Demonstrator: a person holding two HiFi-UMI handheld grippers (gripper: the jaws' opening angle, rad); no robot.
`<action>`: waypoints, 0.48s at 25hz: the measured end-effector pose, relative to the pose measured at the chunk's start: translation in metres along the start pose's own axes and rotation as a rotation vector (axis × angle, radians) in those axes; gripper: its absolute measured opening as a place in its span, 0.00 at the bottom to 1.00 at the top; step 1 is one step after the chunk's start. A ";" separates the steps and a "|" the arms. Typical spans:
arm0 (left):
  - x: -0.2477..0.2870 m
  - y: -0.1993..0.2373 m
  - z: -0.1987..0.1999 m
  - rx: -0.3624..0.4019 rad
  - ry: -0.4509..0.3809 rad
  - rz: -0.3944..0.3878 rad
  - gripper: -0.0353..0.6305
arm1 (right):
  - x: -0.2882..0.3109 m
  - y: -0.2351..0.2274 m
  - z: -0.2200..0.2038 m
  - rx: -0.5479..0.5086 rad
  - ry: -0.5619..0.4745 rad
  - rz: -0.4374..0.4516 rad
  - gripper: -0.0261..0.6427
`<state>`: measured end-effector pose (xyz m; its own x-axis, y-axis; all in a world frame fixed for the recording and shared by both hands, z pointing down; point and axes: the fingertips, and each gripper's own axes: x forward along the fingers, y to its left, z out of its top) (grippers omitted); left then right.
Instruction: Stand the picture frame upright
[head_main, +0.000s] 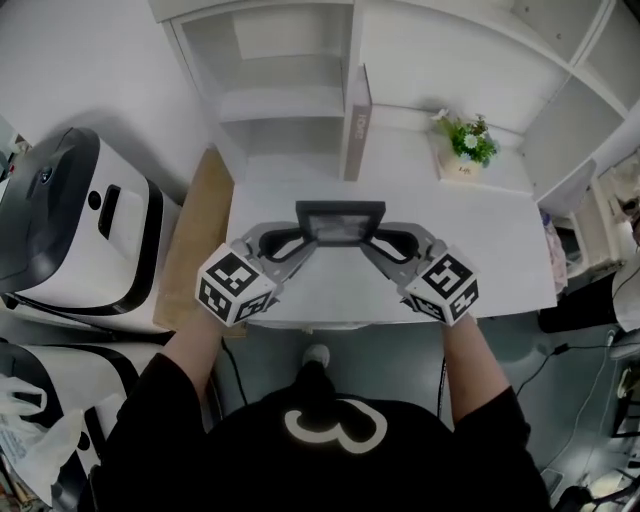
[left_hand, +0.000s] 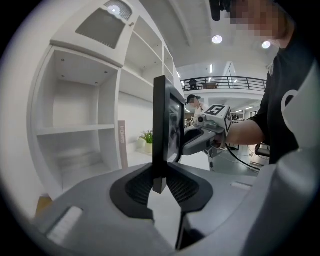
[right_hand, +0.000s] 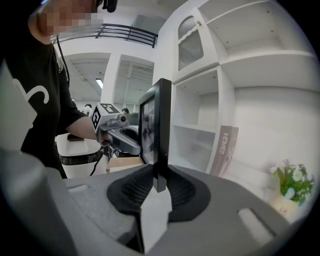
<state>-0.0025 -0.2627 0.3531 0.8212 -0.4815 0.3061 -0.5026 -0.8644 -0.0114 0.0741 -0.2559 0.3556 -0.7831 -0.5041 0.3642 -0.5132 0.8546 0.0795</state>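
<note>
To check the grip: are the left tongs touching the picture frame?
Touching. The left gripper view shows the left tongs closed on the picture frame's edge, with a pad pressing on each side.

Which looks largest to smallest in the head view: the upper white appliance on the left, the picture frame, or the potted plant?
1. upper white appliance, clearly largest.
2. picture frame and potted plant look about alike; the frame is nearer the camera, so no ranking between them.

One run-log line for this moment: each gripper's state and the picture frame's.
left gripper: jaws shut on picture frame, left edge | right gripper: jaws shut on right edge | picture frame: upright over white desk
</note>
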 end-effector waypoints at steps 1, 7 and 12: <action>0.009 0.010 -0.002 -0.001 0.003 -0.001 0.18 | 0.007 -0.011 -0.003 0.006 0.008 -0.009 0.17; 0.065 0.069 -0.030 0.016 0.055 -0.001 0.19 | 0.054 -0.076 -0.039 0.057 0.084 -0.049 0.17; 0.113 0.108 -0.073 0.011 0.136 0.015 0.19 | 0.093 -0.121 -0.083 0.097 0.164 -0.069 0.17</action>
<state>0.0162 -0.3998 0.4558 0.7692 -0.4709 0.4319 -0.5106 -0.8594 -0.0274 0.0924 -0.3961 0.4571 -0.6813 -0.5272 0.5078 -0.6014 0.7986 0.0223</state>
